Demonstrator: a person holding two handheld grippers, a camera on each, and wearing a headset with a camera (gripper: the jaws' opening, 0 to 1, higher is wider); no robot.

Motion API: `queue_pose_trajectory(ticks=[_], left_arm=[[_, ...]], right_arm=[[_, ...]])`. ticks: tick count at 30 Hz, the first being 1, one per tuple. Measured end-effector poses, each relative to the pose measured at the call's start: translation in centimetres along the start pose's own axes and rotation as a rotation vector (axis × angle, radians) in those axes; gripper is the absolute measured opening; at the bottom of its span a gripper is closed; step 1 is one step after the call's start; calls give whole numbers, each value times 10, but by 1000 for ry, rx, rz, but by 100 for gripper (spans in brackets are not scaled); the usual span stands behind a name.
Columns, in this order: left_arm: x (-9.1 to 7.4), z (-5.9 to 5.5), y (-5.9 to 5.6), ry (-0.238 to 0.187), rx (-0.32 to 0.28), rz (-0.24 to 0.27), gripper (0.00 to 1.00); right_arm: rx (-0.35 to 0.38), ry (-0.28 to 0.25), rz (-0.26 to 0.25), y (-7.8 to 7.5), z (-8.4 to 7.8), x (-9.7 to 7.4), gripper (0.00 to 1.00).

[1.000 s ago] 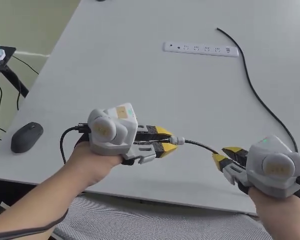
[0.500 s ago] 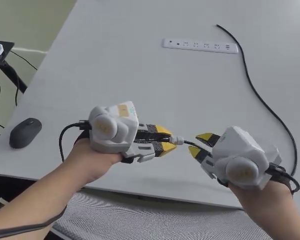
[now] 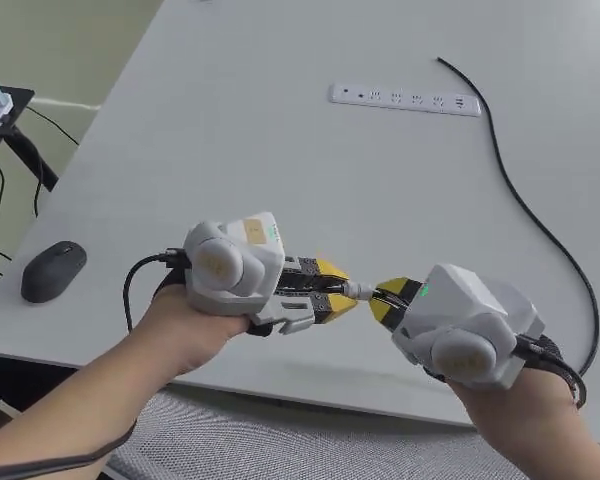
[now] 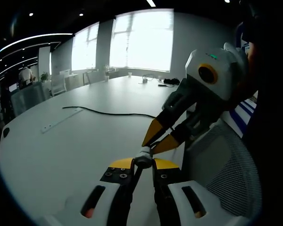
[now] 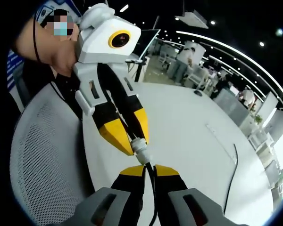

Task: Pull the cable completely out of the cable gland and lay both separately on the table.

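Between the tips of the left gripper (image 3: 342,290) the cable gland (image 3: 358,291) is sitting: small, pale, its nose projecting just ahead of the jaws, which are clenching on its body.

Directly ahead of that nose the right gripper (image 3: 383,300) is meeting it tip to tip. Its jaws are pinching the thin black cable (image 5: 152,188) just where it is leaving the gland. The rest of the cable is running back between those jaws toward the right hand (image 3: 510,410).

Handling, judged:
- Gland looks light, rigid and smooth. Being round, it is probably liable to twist or squirt out of the tips, so a hold across its thicker body behind the nose is looking safer.
- Cable looks limp with a rubbery jacket, so it is likely gripping well but bending under any sideways load. The gland's seal is probably dragging on it.
- Taking it close ahead of the gland is favouring a straight pull along the gland's axis.

Pose:
- The left hand (image 3: 185,320) is wrapping under its gripper, wrist roughly level.
- The right hand is coming up from below with its gripper rolled, jaws angling toward the left tips.
- Both are being held over the near edge of the table (image 3: 280,150), and appear to be clear of it
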State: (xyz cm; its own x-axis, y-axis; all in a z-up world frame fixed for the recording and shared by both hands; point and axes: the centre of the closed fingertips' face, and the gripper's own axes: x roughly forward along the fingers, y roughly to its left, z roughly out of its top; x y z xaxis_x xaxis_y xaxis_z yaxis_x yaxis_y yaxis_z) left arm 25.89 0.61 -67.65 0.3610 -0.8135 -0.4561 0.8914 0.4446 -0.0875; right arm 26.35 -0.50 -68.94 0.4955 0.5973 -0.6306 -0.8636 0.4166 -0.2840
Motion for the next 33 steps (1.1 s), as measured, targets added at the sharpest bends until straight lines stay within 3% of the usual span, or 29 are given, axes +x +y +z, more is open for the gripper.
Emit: queue_pose_trajectory(ticks=[18,29,33], left_arm=[[-4,-2,1,10,9,-11,15],[-10,0,5,-3,-2,-5,15],[-11,-1,5,-3,-2,-3,15]], right_arm=[[77,15,-14,-1,-5,4,0],[250,28,-70,-16,-27,2,0],[302,55,-98,-22,-42,2,0]])
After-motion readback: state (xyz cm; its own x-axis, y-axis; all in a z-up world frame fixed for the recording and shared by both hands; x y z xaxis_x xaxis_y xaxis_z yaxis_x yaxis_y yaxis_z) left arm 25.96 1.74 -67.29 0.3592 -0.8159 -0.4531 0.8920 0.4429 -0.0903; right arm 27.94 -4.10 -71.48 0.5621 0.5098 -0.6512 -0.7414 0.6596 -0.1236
